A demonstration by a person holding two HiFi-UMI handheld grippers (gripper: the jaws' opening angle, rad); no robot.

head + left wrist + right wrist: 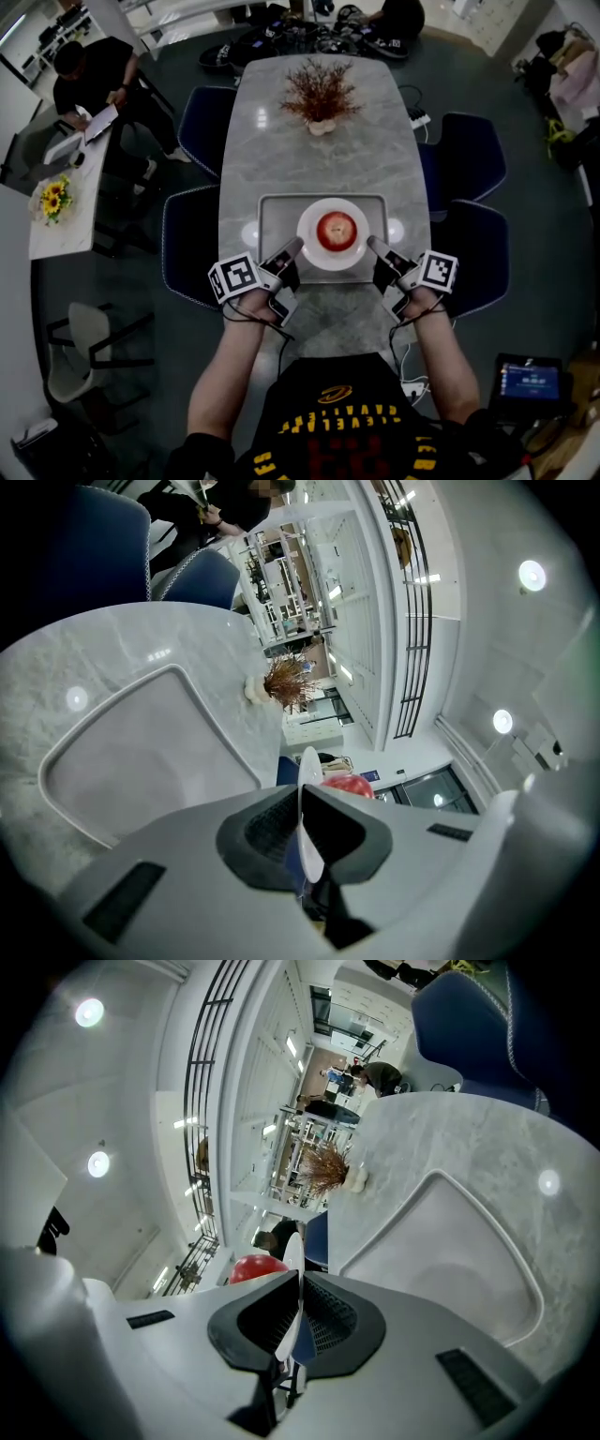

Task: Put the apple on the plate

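Observation:
A red apple (336,230) sits in the middle of a white plate (309,249). My left gripper (298,247) is shut on the plate's left rim and my right gripper (372,245) is shut on its right rim. The plate hangs over a grey tray (273,212) on the marble table. In the left gripper view the plate (310,841) runs edge-on between the jaws of the left gripper (305,832), with the apple (349,785) behind it and the bare tray (141,761) below. The right gripper view mirrors this: right gripper (298,1321), plate (292,1302), apple (255,1267), tray (450,1260).
A vase of dried twigs (321,101) stands at the table's far middle, and a power strip (419,118) lies at its right edge. Blue chairs (190,246) flank the table on both sides. A person sits at a desk (66,202) to the far left.

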